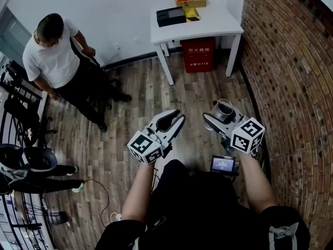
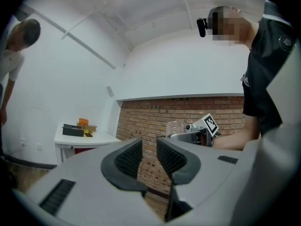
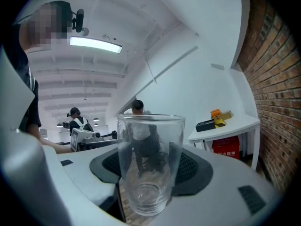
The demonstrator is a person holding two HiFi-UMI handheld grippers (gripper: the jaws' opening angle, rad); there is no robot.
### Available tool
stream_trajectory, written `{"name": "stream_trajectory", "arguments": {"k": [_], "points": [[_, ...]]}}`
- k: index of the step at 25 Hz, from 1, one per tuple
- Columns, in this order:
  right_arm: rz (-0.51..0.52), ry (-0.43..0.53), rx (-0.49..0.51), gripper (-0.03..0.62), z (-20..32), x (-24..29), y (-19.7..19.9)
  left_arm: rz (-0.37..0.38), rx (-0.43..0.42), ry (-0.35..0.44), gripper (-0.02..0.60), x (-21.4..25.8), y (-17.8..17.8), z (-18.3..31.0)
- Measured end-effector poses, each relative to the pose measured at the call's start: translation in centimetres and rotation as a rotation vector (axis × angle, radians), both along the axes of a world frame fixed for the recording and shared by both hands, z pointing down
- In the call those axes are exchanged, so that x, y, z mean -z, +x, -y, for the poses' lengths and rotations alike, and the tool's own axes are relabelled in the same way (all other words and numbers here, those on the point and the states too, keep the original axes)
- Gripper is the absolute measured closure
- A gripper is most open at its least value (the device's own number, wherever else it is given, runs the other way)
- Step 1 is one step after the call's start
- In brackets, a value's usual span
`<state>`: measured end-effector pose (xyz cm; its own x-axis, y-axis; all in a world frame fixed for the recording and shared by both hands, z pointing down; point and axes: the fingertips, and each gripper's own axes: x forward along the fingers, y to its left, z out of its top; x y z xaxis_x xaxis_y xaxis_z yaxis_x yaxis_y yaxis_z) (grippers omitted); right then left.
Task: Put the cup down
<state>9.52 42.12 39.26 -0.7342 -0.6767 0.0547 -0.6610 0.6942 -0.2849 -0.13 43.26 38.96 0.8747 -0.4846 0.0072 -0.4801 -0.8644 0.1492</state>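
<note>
The right tool (image 1: 220,113) is squeezed on a clear glass cup (image 3: 149,164). Its two dark pads press the cup low down on both sides. The cup stands straight up, with its open top facing up. It is empty. You can see right through it, and it has a thick round bottom.

The cup is up in the air, over the wood floor (image 1: 195,85). Nothing is under it to rest on.

The white tabletop (image 1: 210,26) is straight ahead and well apart from the cup, by the brick wall. A black box (image 1: 170,16) and some orange and yellow things sit at its back. The front part is bare. I think the cup should go there, so the right tool has to travel forward first and keep the cup standing up.

The left tool (image 1: 177,117) holds nothing. Its pads are a little bit apart. It sits just beside the right tool, no nearer to the tabletop.

A person in a white shirt (image 1: 52,56) stands off to the left.
</note>
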Motion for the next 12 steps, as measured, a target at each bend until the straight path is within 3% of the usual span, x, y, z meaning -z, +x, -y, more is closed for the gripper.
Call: {"name": "stream_trajectory", "arguments": {"k": [6,12], "points": [[-0.003,-0.015,-0.016,0.313,3.9,-0.8,0.5,-0.001,-0.01,-0.01,0.492,-1.0,0.3,3.8],[-0.017,-0.042,-0.045,0.312,10.3,-2.1,0.1,-0.026,-0.025,-0.043,0.492,-2.7,-0.5,11.5]]}}
